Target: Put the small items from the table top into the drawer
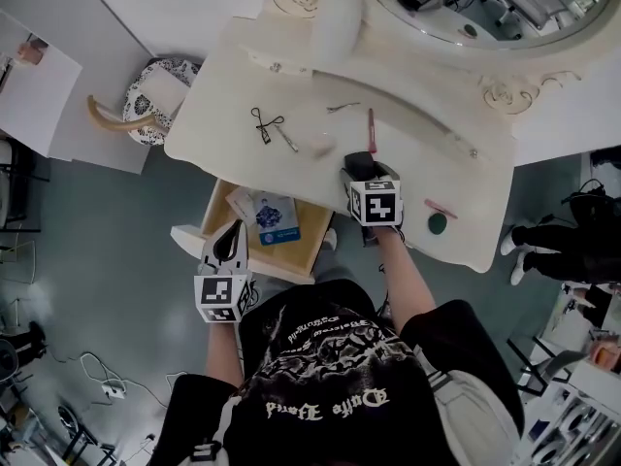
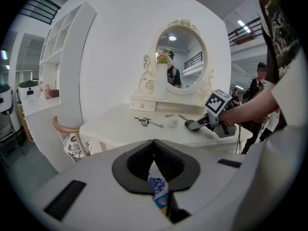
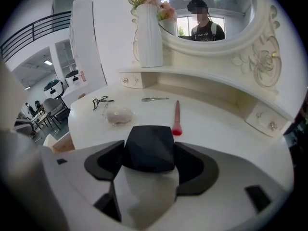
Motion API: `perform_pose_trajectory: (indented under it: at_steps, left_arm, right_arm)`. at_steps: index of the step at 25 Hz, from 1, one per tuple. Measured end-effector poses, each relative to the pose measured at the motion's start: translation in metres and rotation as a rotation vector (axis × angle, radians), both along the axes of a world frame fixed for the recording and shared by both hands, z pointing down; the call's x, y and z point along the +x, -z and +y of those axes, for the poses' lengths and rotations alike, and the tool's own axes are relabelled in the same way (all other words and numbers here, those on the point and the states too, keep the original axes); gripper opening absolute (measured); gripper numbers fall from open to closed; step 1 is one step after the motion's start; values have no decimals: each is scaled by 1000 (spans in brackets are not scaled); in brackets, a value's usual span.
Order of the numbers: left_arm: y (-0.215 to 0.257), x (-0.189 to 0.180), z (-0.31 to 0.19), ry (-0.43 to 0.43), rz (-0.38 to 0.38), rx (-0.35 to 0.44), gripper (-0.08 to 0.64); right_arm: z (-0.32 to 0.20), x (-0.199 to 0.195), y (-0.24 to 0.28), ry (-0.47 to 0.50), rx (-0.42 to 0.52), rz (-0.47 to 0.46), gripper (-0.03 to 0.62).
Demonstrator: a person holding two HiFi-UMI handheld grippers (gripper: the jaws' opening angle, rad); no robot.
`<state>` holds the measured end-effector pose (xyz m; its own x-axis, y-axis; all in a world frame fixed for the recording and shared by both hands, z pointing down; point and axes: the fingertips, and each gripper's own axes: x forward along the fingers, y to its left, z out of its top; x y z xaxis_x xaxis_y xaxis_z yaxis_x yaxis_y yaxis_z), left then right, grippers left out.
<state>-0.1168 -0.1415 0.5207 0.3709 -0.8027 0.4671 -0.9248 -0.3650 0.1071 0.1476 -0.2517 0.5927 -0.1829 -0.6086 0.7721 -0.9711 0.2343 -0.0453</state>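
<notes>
Black case (image 3: 149,143): grasped by the right tool (image 3: 150,159). Only the right gripper view shows both pads pressed on its sides. In the head view it is a dark block at that tool's tip, near the front edge of the worktop (image 1: 417,153). We cannot tell whether it touches the surface.

Open drawer (image 1: 312,231): shown whole in the head view alone, with a blue packet (image 1: 277,219) inside.

Left tool (image 1: 231,236): clenched and empty, at the drawer's front left corner. Its own view shows the packet through the slit below the tips.

Worktop beyond the case: pink brush (image 3: 177,117), clear dish (image 3: 118,115), eyelash curler (image 3: 101,101), tweezers (image 3: 155,99) and white vase (image 3: 148,30). The case hides the surface beneath it.
</notes>
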Motion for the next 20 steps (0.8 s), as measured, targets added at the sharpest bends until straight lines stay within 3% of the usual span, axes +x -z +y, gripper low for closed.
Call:
perform_pose_trajectory:
  at_steps: [11, 20]
  left_arm:
    - [5, -10, 4, 29, 52, 22, 15]
    - [6, -28, 18, 49, 68, 30, 15]
  right_arm:
    - [22, -32, 35, 119, 77, -4, 328]
    - [60, -81, 43, 220, 81, -52, 328]
